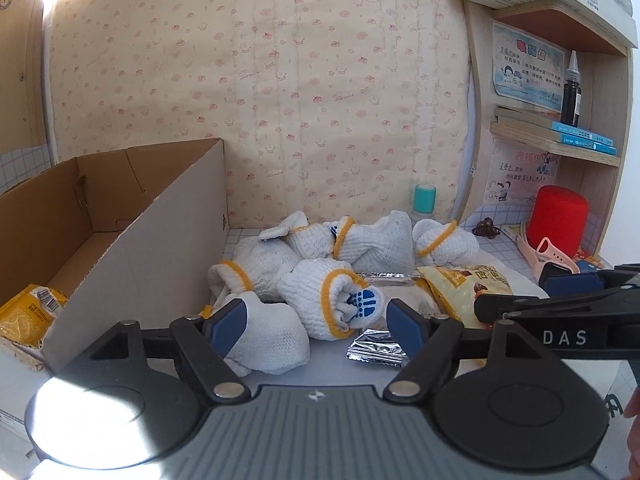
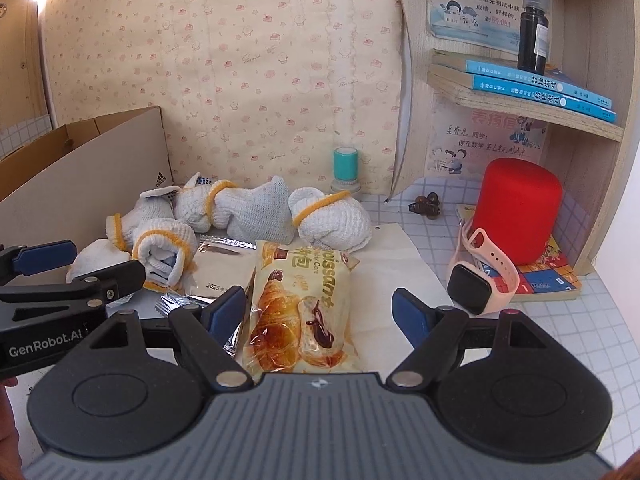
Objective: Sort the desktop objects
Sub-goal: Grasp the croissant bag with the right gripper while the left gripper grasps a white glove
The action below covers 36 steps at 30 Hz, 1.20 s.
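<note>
Several rolled white gloves with yellow cuffs (image 1: 320, 256) lie in a heap on the desk. My left gripper (image 1: 316, 326) is open, its jaws on either side of the nearest glove rolls (image 1: 340, 300). A silver foil packet (image 1: 376, 350) lies by its right finger. My right gripper (image 2: 320, 312) is open around a croissant snack bag (image 2: 300, 312), touching nothing. The heap also shows in the right wrist view (image 2: 240, 212). A brown cardboard box (image 1: 132, 216) stands at the left with a yellow snack pack (image 1: 30, 314) inside.
A red cylinder (image 2: 516, 212), a pink-strapped smartwatch (image 2: 476, 280) and a puzzle book sit at the right under wooden shelves (image 2: 520, 108) with blue books and a black dropper bottle (image 2: 534, 32). A teal-capped jar (image 2: 346, 170) and a brown hair clip (image 2: 426, 204) stand near the wall.
</note>
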Tool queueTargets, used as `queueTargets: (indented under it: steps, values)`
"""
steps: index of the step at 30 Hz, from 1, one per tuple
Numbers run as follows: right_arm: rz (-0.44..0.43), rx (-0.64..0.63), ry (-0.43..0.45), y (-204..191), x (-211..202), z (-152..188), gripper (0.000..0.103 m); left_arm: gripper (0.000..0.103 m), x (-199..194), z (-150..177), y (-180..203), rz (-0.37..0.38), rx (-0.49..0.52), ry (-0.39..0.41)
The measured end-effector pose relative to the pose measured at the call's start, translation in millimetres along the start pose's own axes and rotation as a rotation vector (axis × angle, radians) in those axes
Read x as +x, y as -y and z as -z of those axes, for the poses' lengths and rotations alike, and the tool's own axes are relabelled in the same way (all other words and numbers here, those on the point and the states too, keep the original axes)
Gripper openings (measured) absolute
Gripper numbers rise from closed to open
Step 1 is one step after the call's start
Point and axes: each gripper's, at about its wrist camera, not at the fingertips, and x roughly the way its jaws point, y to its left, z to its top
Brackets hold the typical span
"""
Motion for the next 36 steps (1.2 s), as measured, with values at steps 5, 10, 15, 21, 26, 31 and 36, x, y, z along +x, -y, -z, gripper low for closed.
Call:
queueTargets:
  steps: [5, 10, 15, 21, 26, 31, 36]
  values:
    - [-0.022, 0.005, -0.025, -4.2, 17.2, -2.8, 0.078, 0.08, 5.5, -1.9, -1.2, -0.008, -0.013, 0.001]
    - [-0.031, 0.007, -0.05, -7.6, 32.6, -3.8, 0.078, 0.08, 9.7, -7.2, -1.0, 0.001, -0.015, 0.008]
    - [-0.059, 0.05, -0.084, -0.9, 43.9, -2.8, 0.068, 0.08, 17.9, -13.6, 4.6, 0.016, -0.013, 0.002]
    - [-0.035, 0.032, -0.083, -2.4, 41.8, -2.2, 0.056, 0.08, 30.3, -19.4, 11.1, 0.025, -0.025, -0.017]
    - [0.016, -0.014, -0.067, -2.5, 36.8, -2.3, 0.055, 0.08, 42.1, -25.9, 13.3, -0.016, -0.045, -0.047]
    - [0.014, -0.008, -0.057, 3.2, 30.6, -1.7, 0.055, 0.08, 63.6, -25.8, 11.6, -0.094, -0.075, -0.13]
    - [0.015, -0.011, -0.039, 5.5, 23.6, -2.0, 0.056, 0.065, 76.0, -24.5, 15.9, -0.115, -0.07, -0.17]
